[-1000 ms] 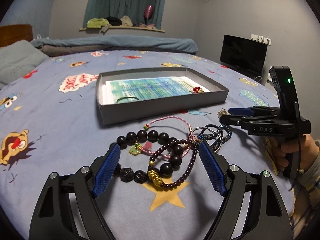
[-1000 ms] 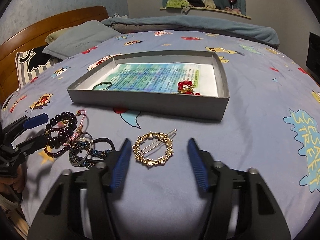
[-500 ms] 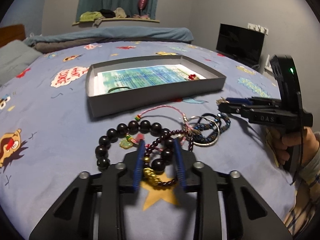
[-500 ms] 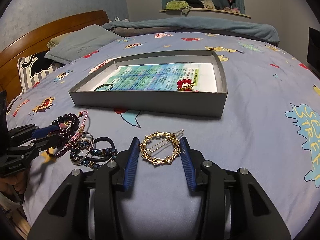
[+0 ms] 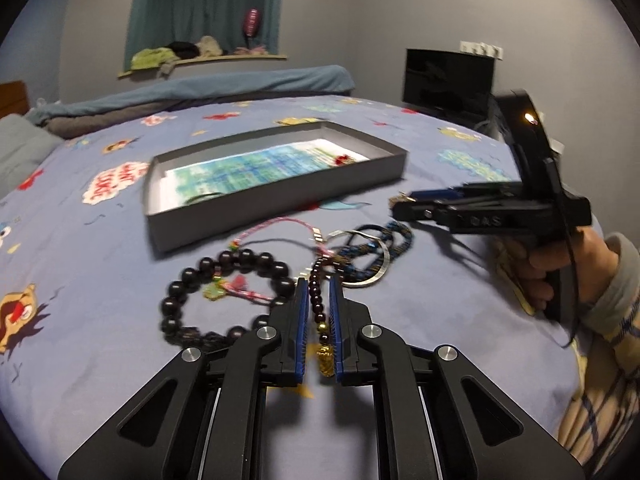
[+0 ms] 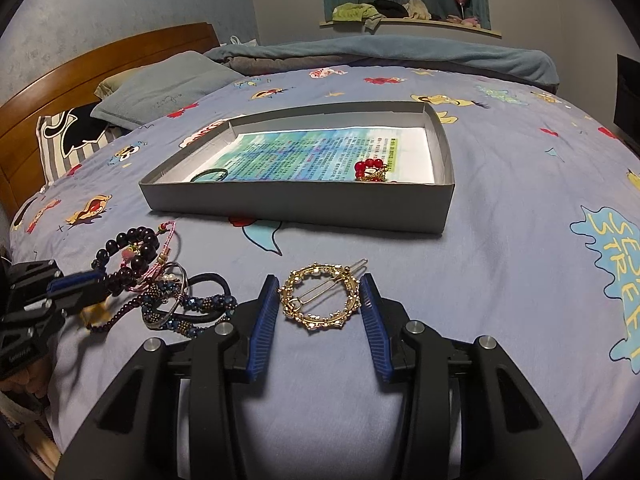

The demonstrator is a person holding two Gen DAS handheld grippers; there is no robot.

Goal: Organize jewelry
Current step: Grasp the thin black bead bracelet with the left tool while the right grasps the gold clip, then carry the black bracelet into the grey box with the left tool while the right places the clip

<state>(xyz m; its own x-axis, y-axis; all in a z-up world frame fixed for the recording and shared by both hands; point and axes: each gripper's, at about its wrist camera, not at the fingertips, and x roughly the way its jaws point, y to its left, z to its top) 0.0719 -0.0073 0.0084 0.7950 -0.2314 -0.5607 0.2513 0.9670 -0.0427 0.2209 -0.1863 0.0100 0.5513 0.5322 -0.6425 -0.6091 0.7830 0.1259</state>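
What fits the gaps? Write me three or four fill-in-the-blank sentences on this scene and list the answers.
1. The left tool is shut on the strand of small dark ____.
2. The gold round hair clip lies between the ____ tool's blue pads.
3. The red bead piece lies inside the grey ____.
4. The big black bead bracelet lies on the ____.

Answers: beads; right; box; bed

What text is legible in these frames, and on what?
"DAS": side of the right gripper, partly blurred.
"SESAME STREET": likely reading of the blue splash print on the bedsheet, cut off at the frame edge.
Red lettering on the white cloud print: blurred, unreadable.
Printed sheet in the grey box: lines of small text, too small to read.
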